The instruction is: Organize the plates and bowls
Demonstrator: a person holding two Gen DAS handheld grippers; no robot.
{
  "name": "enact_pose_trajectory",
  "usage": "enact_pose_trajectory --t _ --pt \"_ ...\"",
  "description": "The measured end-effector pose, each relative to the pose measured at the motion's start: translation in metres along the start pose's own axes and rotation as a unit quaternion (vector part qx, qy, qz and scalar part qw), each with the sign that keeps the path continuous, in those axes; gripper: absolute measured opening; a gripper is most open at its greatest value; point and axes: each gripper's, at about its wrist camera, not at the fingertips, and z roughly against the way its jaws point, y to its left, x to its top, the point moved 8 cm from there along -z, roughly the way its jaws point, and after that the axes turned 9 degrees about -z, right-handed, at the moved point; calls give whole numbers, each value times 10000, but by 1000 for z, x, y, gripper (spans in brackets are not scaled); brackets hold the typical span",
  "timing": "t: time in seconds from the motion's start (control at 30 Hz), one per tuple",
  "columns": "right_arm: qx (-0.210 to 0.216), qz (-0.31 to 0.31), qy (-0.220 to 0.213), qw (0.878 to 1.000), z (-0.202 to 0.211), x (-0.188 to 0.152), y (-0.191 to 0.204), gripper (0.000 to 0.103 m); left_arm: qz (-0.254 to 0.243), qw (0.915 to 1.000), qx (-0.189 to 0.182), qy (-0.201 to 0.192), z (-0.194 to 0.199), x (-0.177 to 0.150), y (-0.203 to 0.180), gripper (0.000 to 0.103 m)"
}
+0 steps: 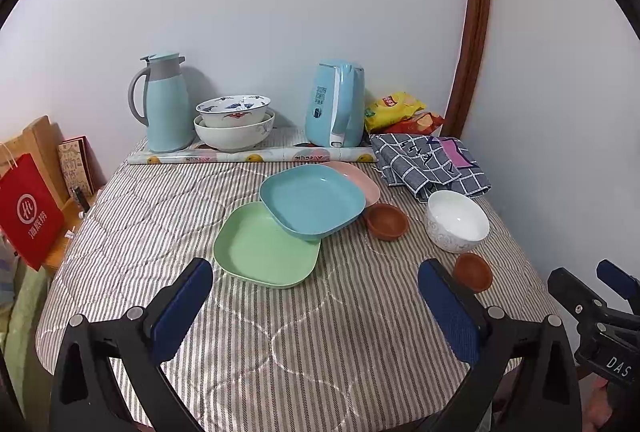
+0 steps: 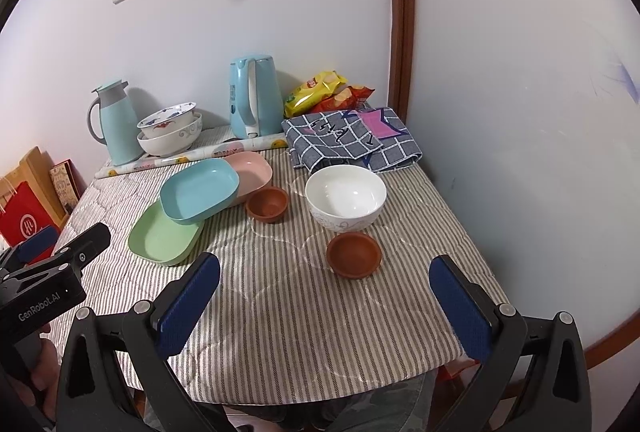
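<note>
Both grippers hang spread and empty; the near brown bowl sits at twelve o'clock from the right gripper, closer than from the left gripper.

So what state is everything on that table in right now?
Left tool: open, empty.
Right tool: open, empty.
Square blue plastic plate: tilted, overlapping green and pink plates.
Square green plastic plate: flat, partly under blue.
Square pink plastic plate: partly under blue.
White ceramic bowl: upright, empty.
Two small brown clay bowls: upright, empty, apart.
Patterned china bowls: nested.
</note>
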Motion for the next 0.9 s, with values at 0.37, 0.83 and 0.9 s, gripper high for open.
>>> enact_pose_trajectory --t 0.37,0.83,0.9 --pt "8 -22 -44 10000 1 -1 0 103 25 10000 -3 -5 2 1 3 103" --pt "31 -21 -78 10000 4 -3 2 103 35 10000 -13 -4 3 0 3 103" --pt "34 -16 -80 10000 5 -3 3 103 44 10000 -10 -4 3 0 3 103"
